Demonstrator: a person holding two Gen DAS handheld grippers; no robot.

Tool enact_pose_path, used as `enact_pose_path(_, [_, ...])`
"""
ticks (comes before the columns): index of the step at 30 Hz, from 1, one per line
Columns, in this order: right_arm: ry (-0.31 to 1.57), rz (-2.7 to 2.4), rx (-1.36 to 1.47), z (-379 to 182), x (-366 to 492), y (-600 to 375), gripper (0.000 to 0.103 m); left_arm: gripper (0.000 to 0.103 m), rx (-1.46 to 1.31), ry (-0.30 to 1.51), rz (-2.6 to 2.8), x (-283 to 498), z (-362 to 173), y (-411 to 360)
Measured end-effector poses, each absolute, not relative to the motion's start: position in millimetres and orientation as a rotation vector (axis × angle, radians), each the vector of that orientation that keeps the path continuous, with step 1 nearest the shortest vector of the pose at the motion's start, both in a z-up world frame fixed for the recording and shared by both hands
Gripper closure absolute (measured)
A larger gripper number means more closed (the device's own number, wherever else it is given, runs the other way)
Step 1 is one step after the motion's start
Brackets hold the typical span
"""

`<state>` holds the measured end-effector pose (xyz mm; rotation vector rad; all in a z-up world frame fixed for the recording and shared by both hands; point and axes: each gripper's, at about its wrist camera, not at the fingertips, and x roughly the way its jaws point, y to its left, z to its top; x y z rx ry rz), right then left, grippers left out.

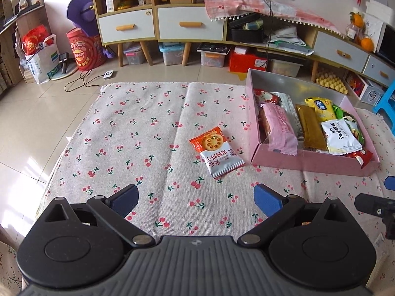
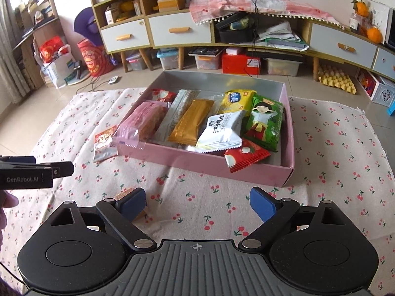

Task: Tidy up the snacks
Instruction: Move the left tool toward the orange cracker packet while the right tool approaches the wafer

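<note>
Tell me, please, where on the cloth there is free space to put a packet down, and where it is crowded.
The cherry cloth is bare over its whole wide part left of the biscuit packet. A narrower bare strip runs along the near wall of the pink box. The box itself is crowded with overlapping packets; only its far end, by the back wall, shows bare floor.

Glossy snack packets, woven cloth

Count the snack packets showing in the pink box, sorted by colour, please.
Red packets: 2
Pink packet: 1
Clear packet: 1
Gold packet: 1
Yellow packet: 1
White packet: 1
Green packet: 1
Total: 8
</note>
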<state>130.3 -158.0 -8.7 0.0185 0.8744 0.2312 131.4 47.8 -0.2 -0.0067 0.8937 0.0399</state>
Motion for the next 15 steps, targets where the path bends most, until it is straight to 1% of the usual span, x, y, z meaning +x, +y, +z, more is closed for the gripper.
enact_pose_path(7, [0.879, 0.275, -0.052, -17, 123, -135, 0.010, 0.002, -0.030, 0.897, 0.076, 137, -6, 58])
enact_pose_path(15, [0.894, 0.378, -0.113, -33, 118, -110, 0.010, 0.002, -0.161, 0.909, 0.139, 161, -15, 68])
